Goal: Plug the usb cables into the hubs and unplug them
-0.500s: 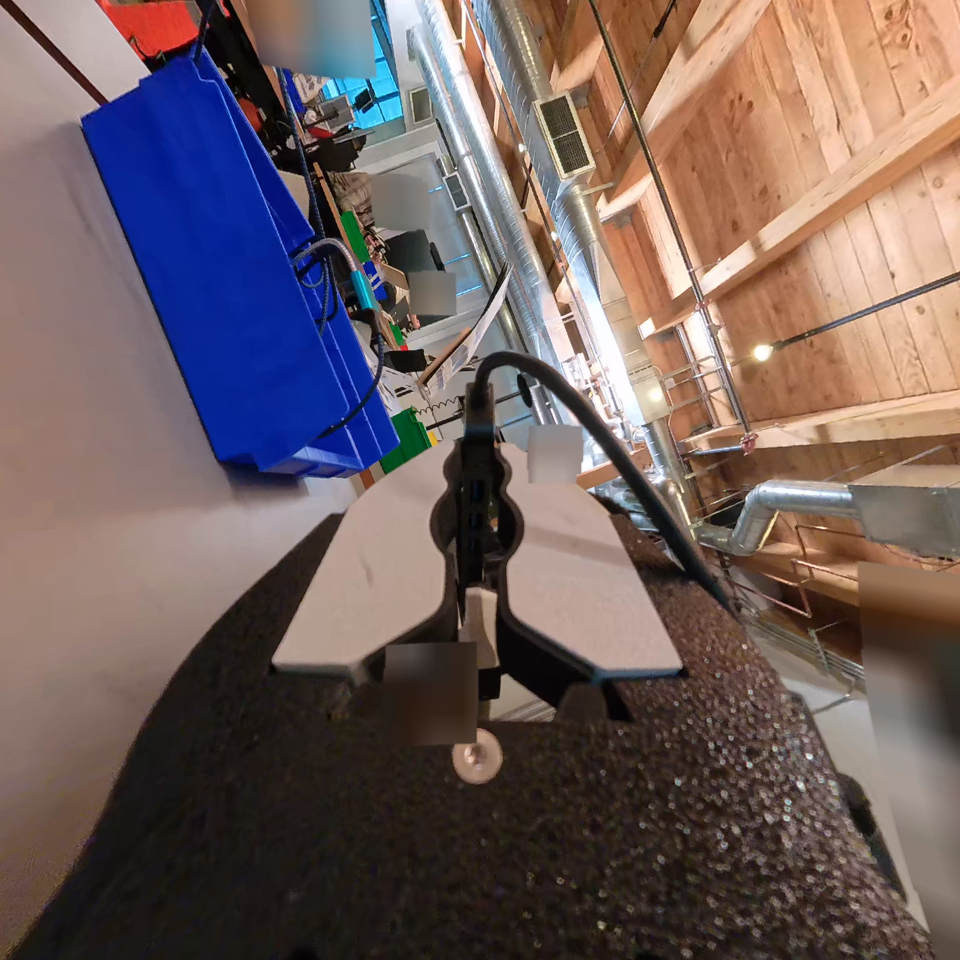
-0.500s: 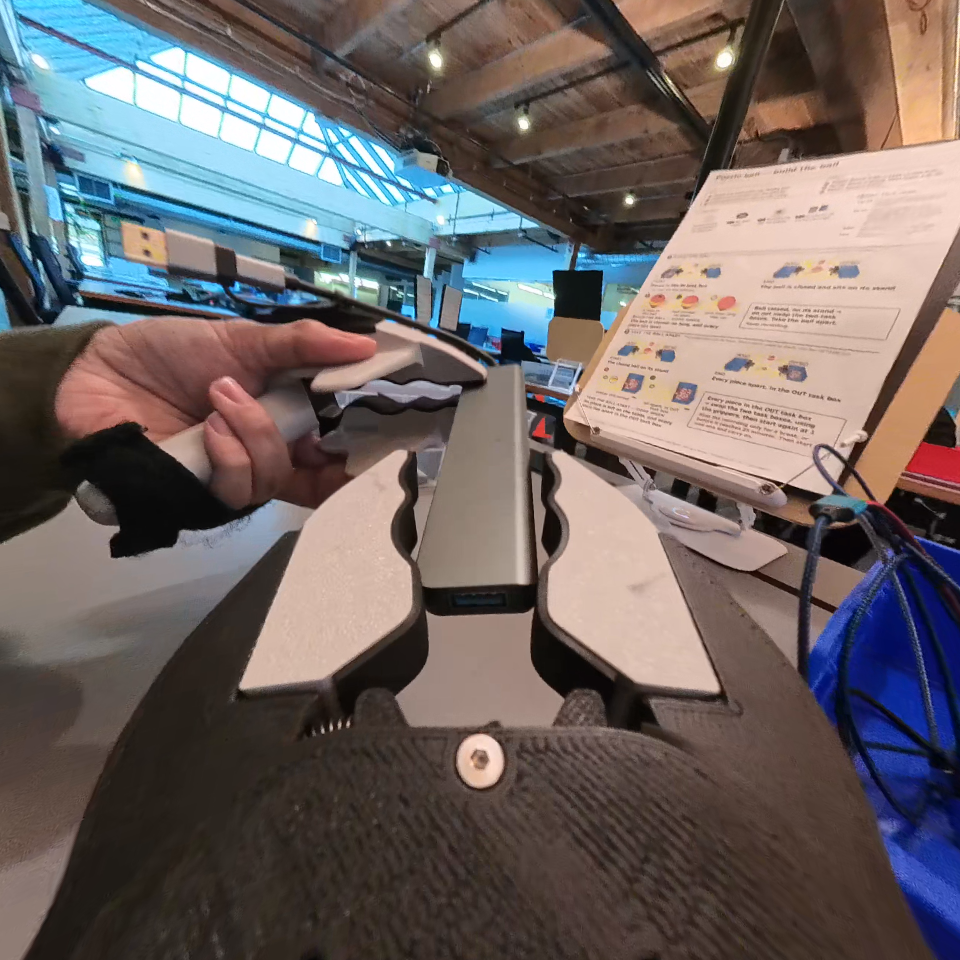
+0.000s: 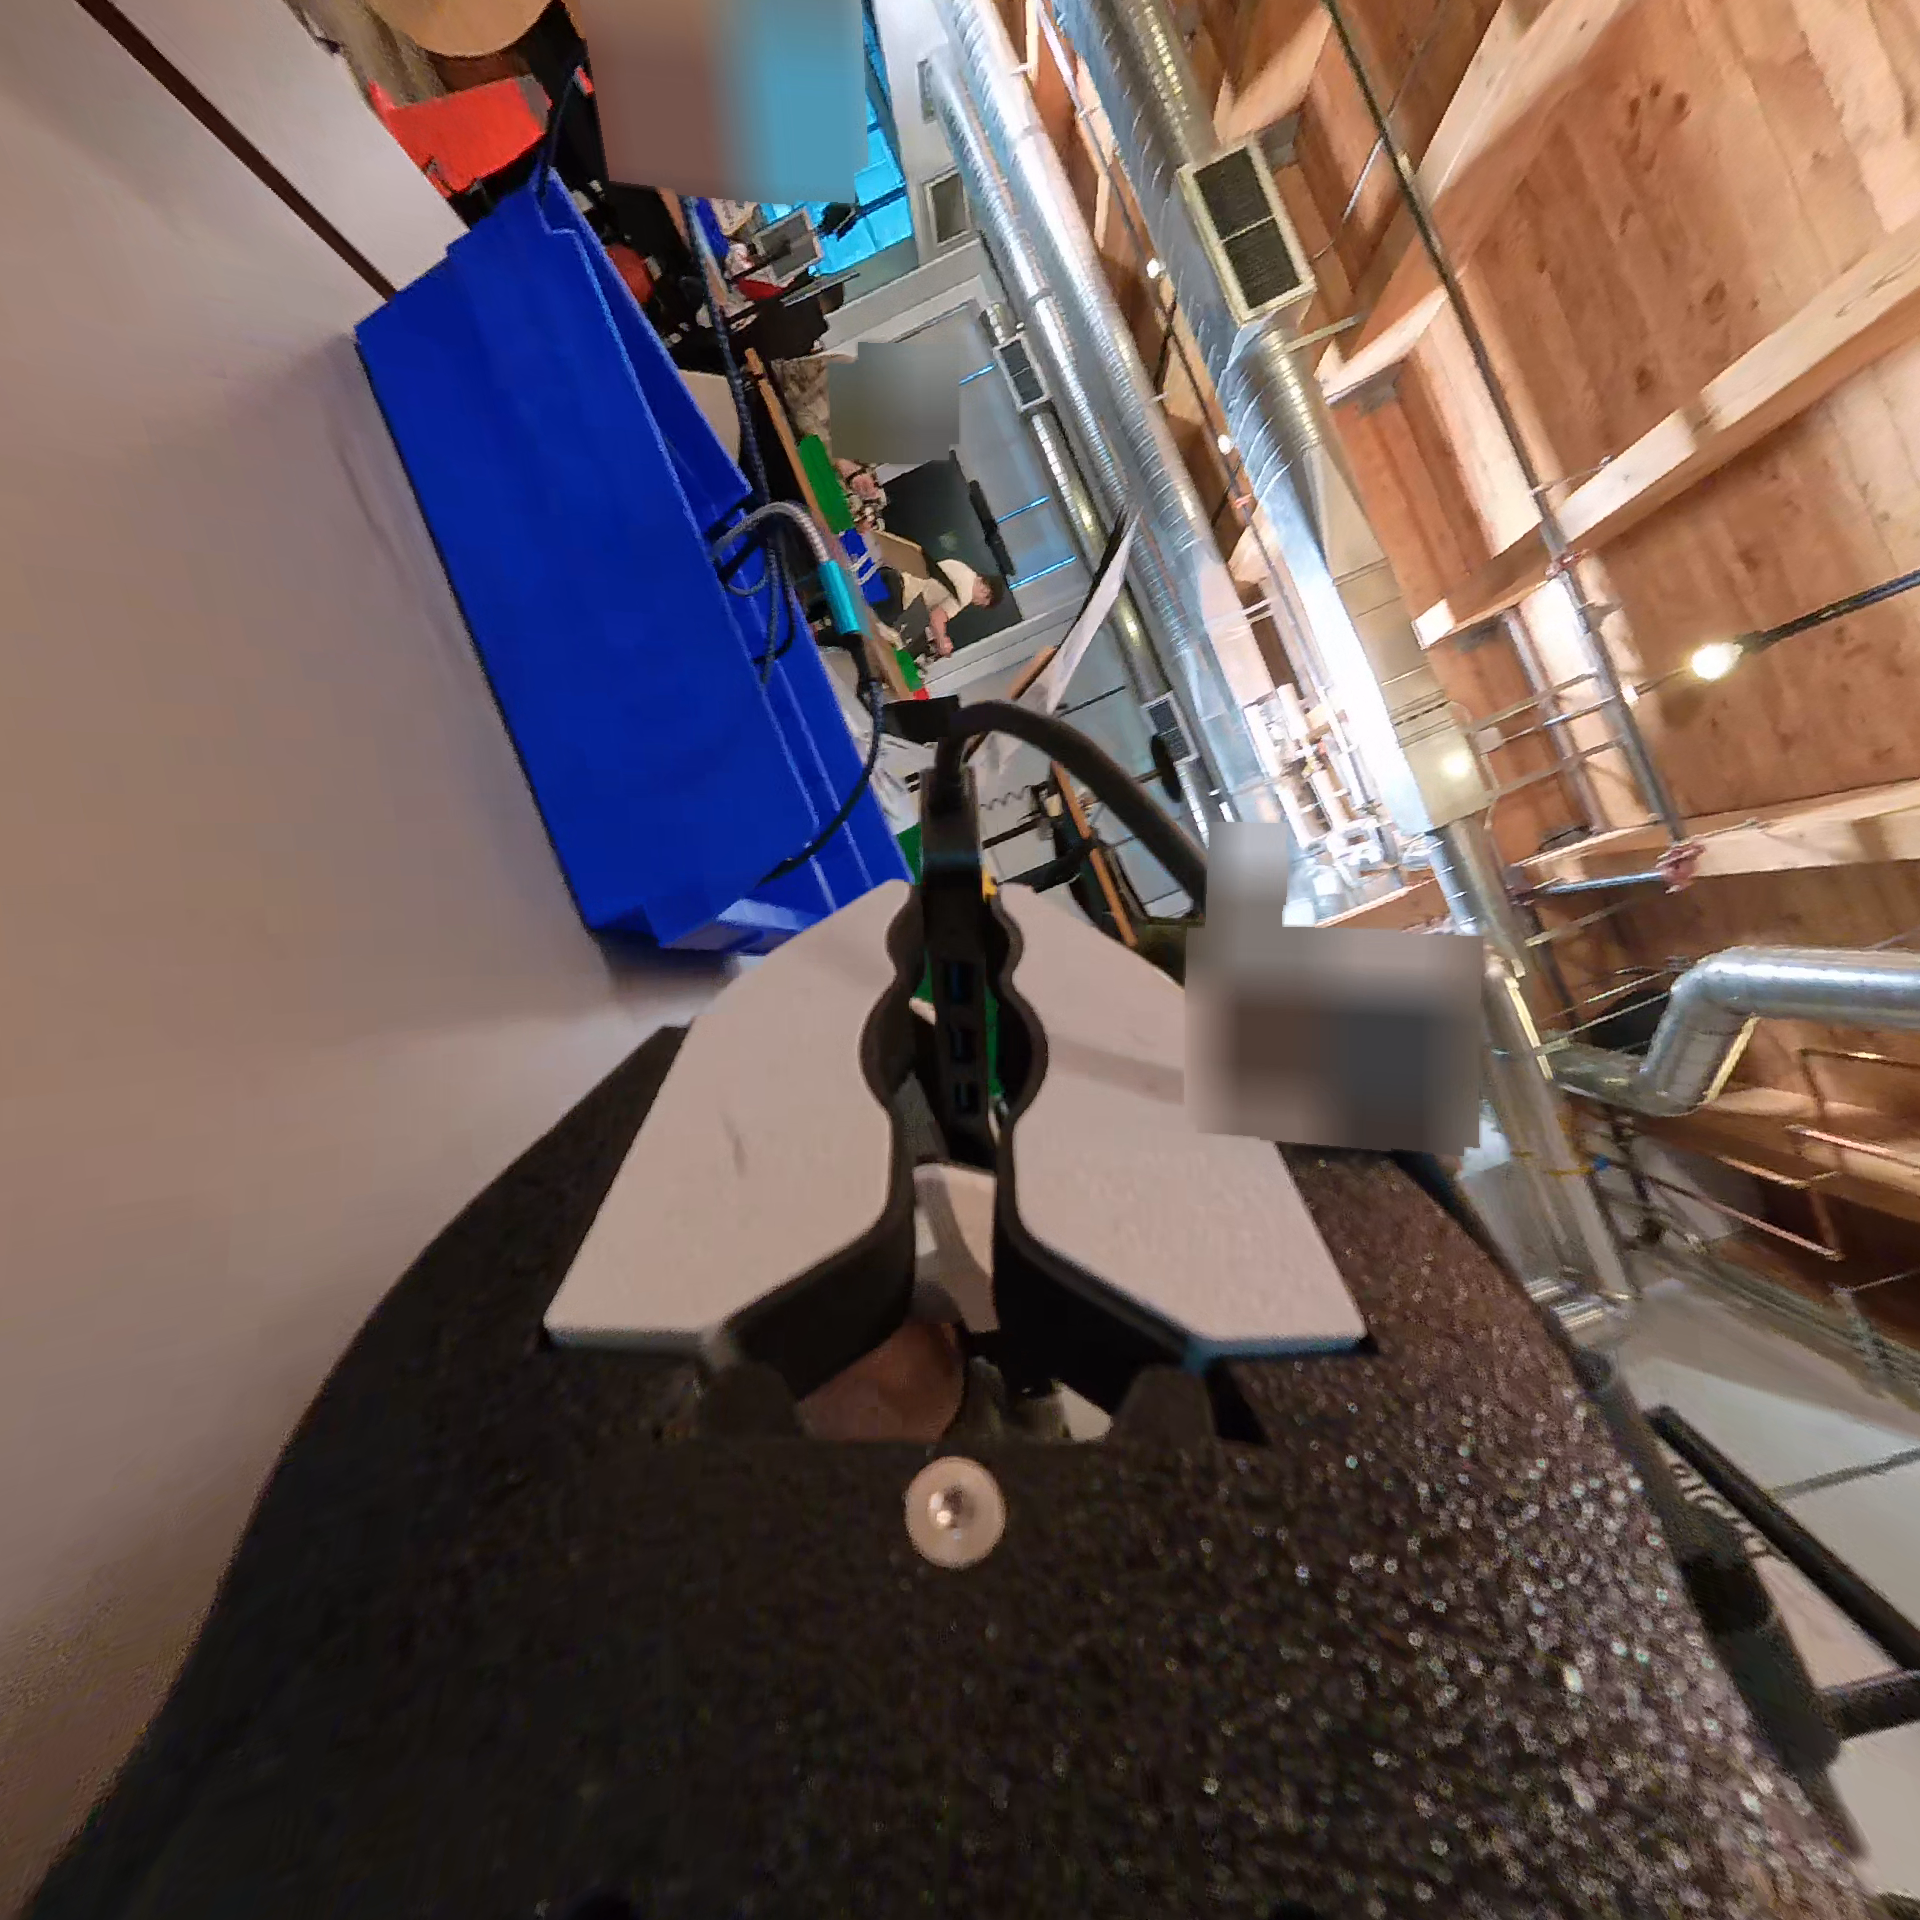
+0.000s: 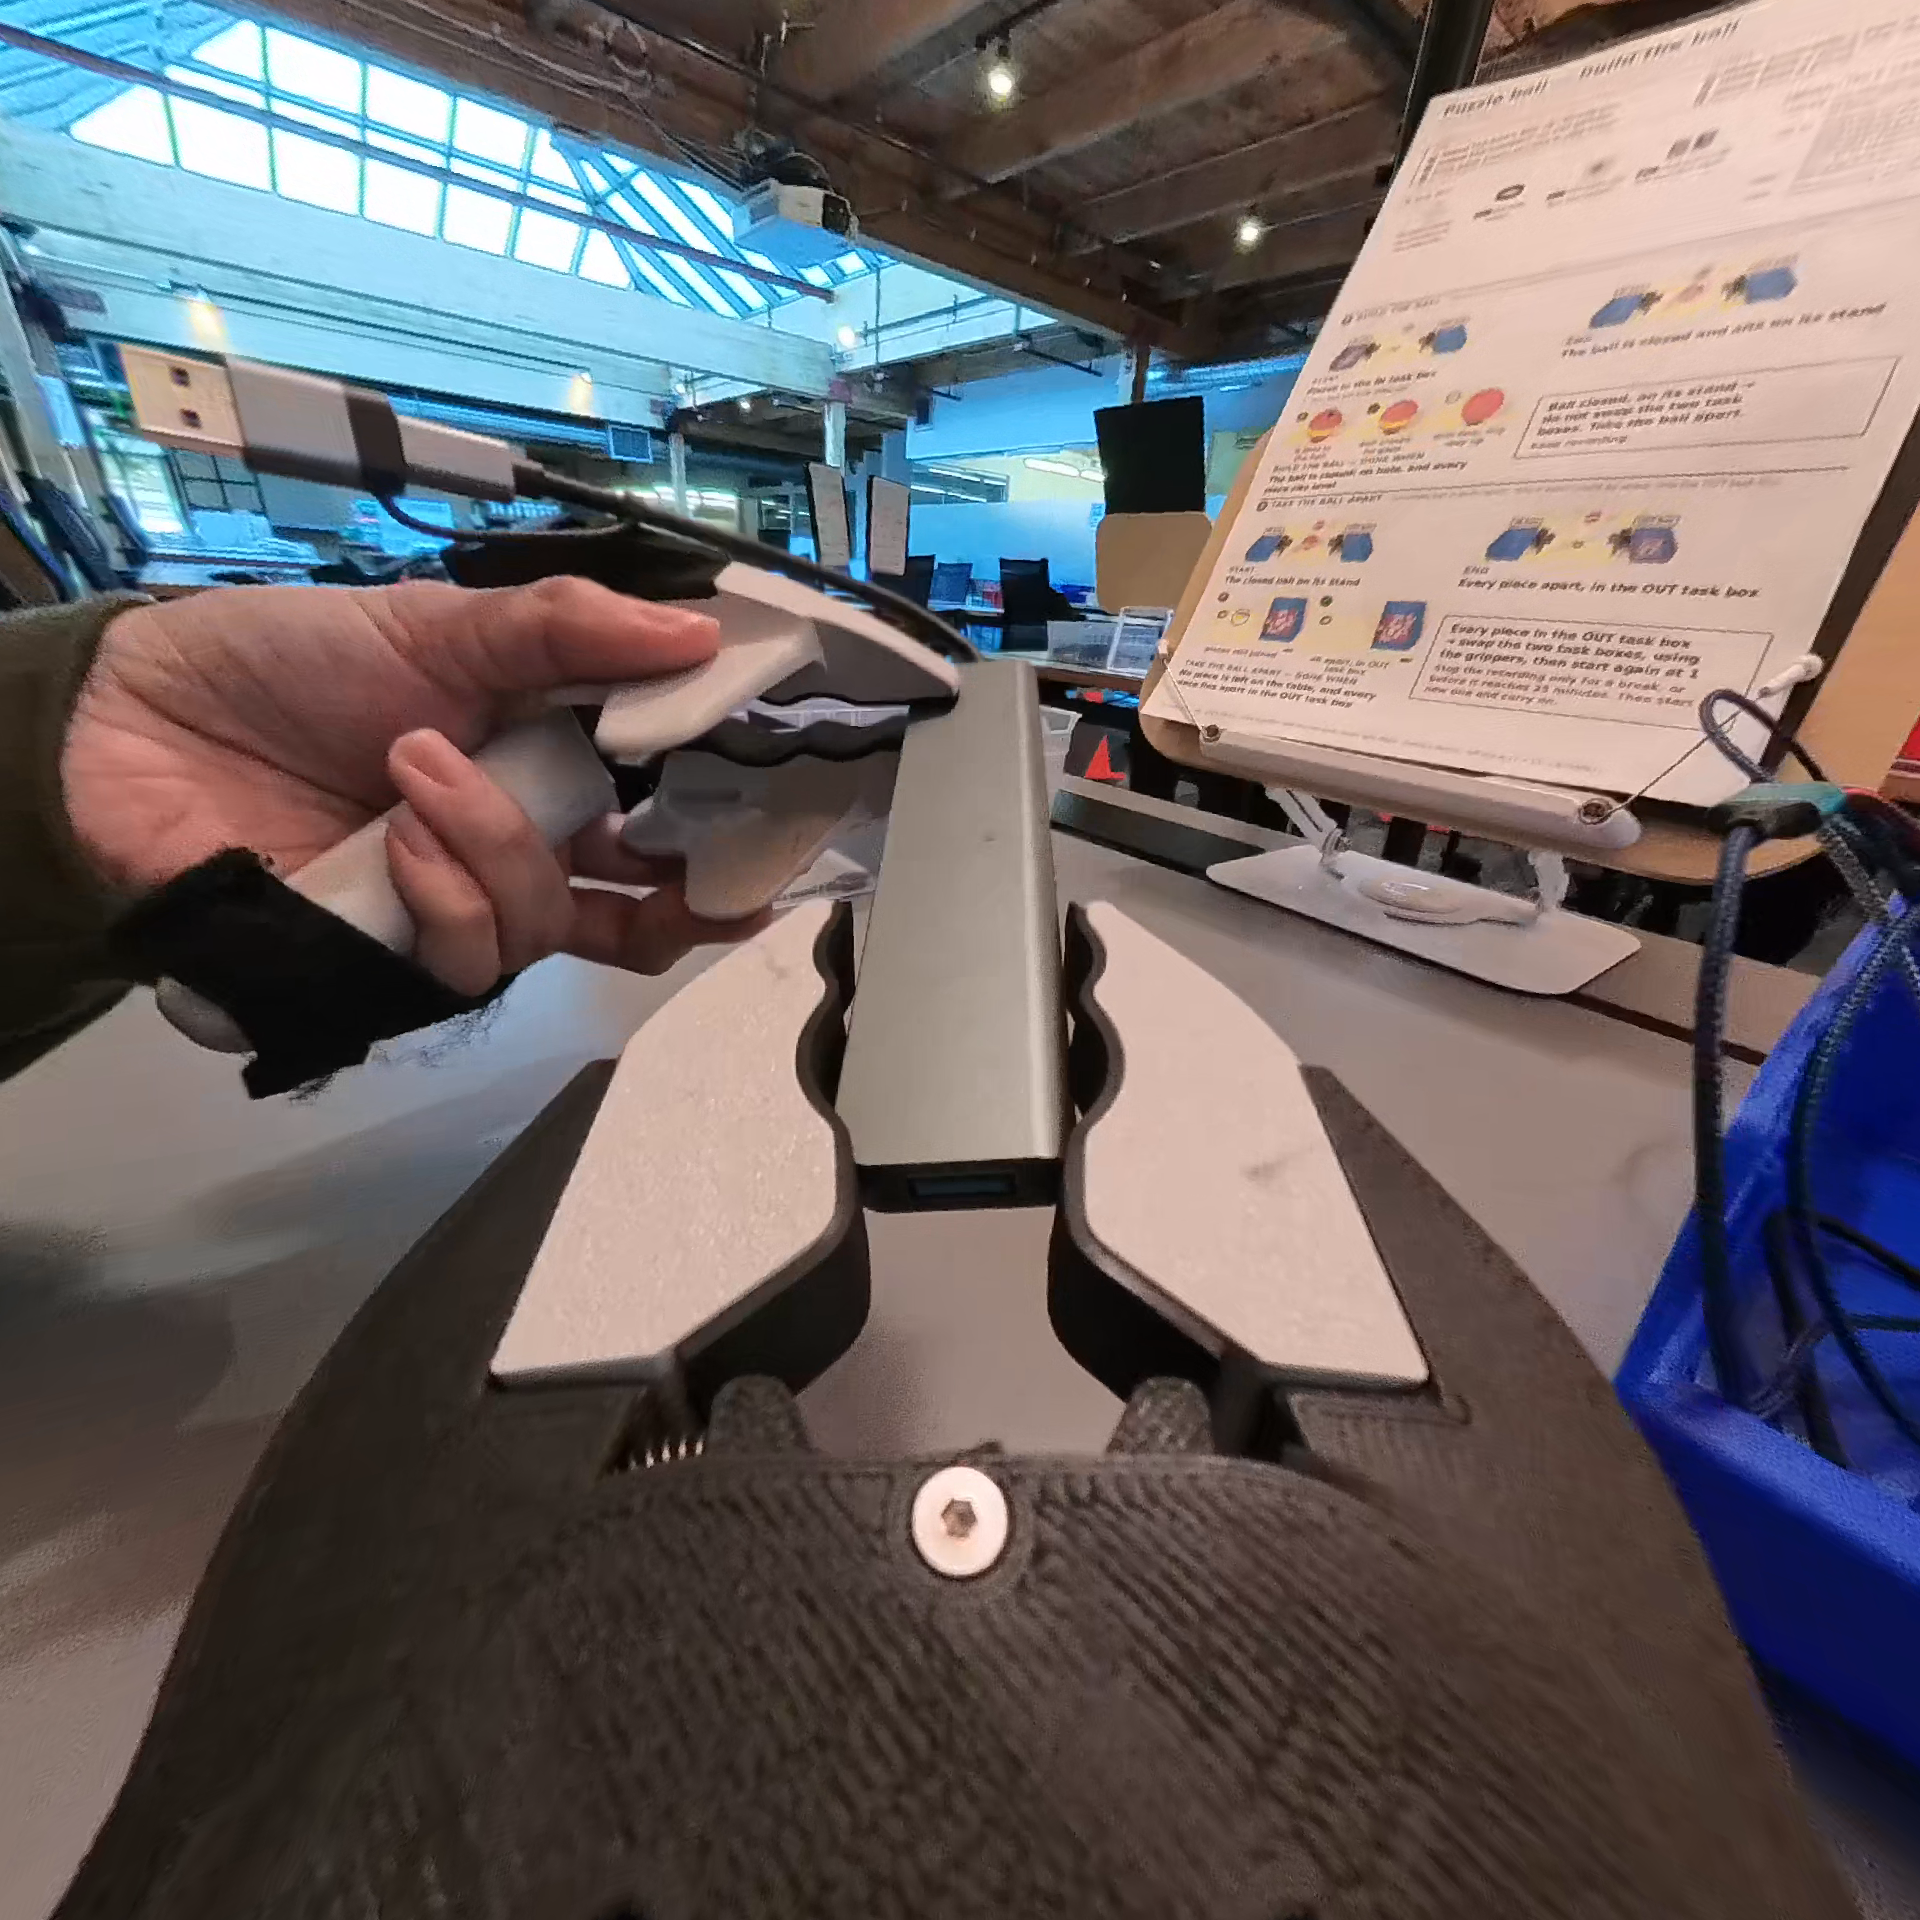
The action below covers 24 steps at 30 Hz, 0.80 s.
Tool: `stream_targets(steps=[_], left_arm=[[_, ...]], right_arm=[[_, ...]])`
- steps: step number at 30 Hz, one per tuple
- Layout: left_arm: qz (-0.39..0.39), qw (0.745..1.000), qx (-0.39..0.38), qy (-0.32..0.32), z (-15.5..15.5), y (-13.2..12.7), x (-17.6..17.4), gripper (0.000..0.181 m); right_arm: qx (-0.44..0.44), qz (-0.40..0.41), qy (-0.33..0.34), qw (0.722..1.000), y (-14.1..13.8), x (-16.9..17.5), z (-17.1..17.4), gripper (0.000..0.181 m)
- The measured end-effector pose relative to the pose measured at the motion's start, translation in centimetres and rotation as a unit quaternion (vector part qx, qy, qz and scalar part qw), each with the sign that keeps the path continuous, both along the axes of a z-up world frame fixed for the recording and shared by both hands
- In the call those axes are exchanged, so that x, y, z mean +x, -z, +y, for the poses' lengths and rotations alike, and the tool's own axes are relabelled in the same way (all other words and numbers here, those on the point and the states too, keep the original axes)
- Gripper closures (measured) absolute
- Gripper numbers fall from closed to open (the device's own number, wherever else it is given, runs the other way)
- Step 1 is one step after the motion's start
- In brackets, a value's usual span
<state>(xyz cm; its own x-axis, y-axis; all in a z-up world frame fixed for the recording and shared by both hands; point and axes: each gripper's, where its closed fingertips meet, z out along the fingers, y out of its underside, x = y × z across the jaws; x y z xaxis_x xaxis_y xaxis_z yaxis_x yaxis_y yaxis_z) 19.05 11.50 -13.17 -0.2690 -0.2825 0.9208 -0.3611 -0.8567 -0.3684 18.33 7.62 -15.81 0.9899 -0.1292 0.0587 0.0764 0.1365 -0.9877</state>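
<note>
Fingers of our right gripper [image 4: 956,1049] pinch the grey hub [image 4: 961,935] lengthwise above the tabletop [image 4: 208,1195] to brace it, while our left gripper [image 3: 951,1023], at its far end, pinches that hub edge-on beside its black cable [image 3: 1081,769].

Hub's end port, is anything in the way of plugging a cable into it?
Yes. The end port of the hub faces the right gripper's own body, with its fingers shut on the hub on either side, so a plug likely has no straight way in. The left gripper clamps the far end.
</note>
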Motion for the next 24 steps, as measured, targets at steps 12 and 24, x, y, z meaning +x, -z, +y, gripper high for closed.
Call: stream_targets(steps=[12,24], left_arm=[[0.020,0.993,0.113,-0.028,2.2,2.2,-0.2,0.162],[-0.005,0.997,0.046,0.058,-3.2,2.2,0.5,0.168]], right_arm=[[0.035,0.074,-0.006,0.997,-0.5,1.7,-1.0,0.145],[0.009,0.018,0.013,1.000,-0.2,0.7,-0.3,0.145]])
